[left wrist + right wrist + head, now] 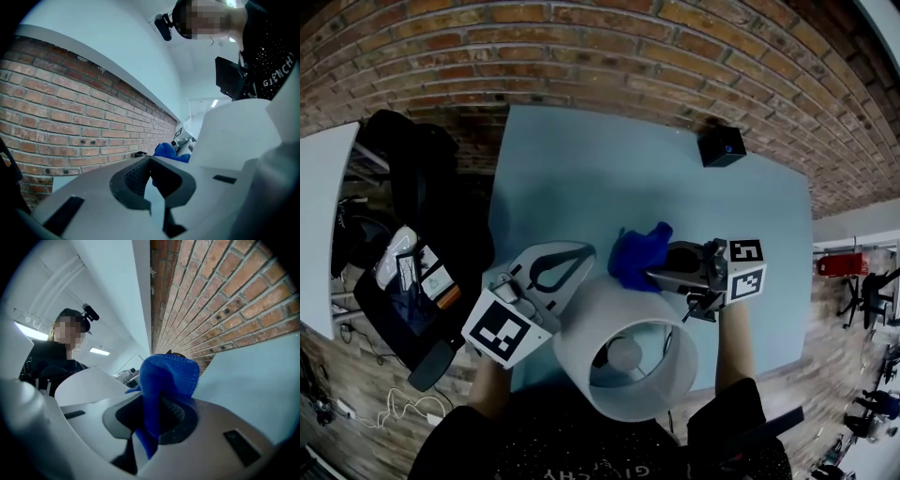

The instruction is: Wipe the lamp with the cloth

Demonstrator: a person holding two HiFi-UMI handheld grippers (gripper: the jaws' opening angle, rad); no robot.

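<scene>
The lamp's white drum shade [628,352] stands at the near edge of the table, and I look down into it at the bulb [624,352]. My right gripper [659,272] is shut on the blue cloth [639,253], which lies against the shade's far side. In the right gripper view the cloth [166,376] bunches up out of the jaws, with the shade [89,383] to the left. My left gripper [584,251] is shut with nothing in it, beside the shade's left flank. In the left gripper view the shade [234,136] fills the right and the cloth [165,151] shows beyond the gripper [151,164].
The light blue table [581,159] runs back to a brick wall [581,47]. A small black box [721,146] sits at its far right. A black chair with a bag and loose items [412,244] stands left of the table.
</scene>
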